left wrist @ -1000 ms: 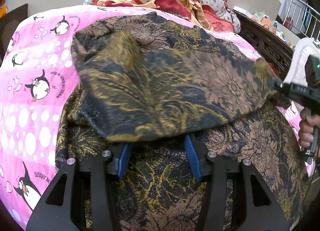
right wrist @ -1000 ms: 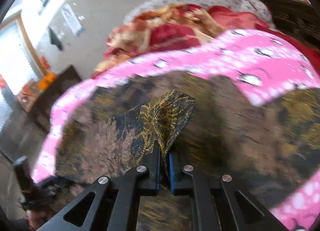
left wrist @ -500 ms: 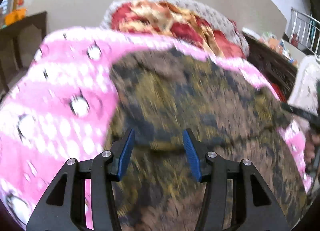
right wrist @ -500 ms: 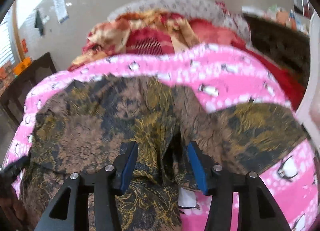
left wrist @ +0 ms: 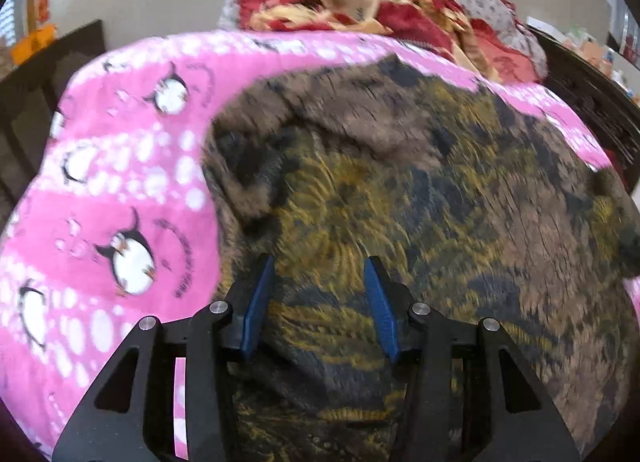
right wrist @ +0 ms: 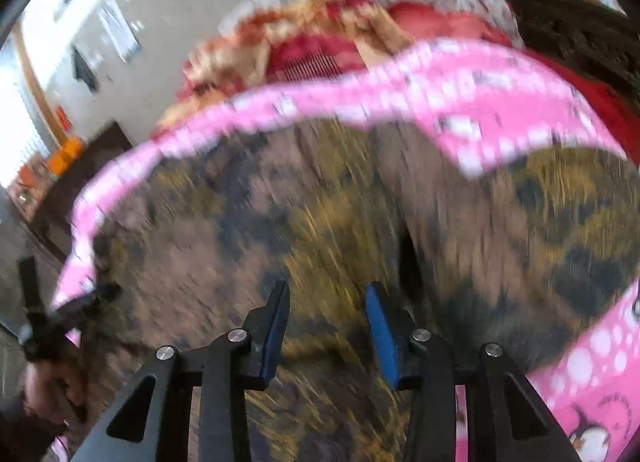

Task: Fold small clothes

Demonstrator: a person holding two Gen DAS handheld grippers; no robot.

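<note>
Lettering beside each penguin on pink blanket [left wrist: 120, 190], too blurred to read. Brown-and-gold patterned garment [left wrist: 420, 202] spread across that blanket, doubled over itself. Left gripper [left wrist: 320, 302] over garment's near part, blue fingers [left wrist: 256, 302] wide apart, holding nothing. Right gripper [right wrist: 326, 326] likewise spread and empty above the cloth. Only from right wrist: left gripper and its hand [right wrist: 48, 386] at garment's far edge. Red floral bedding [left wrist: 380, 10] beyond.

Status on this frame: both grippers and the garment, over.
Left gripper open, empty. Right gripper open, empty. Brown-gold patterned garment lies on pink penguin blanket. Nothing in the way.
</note>
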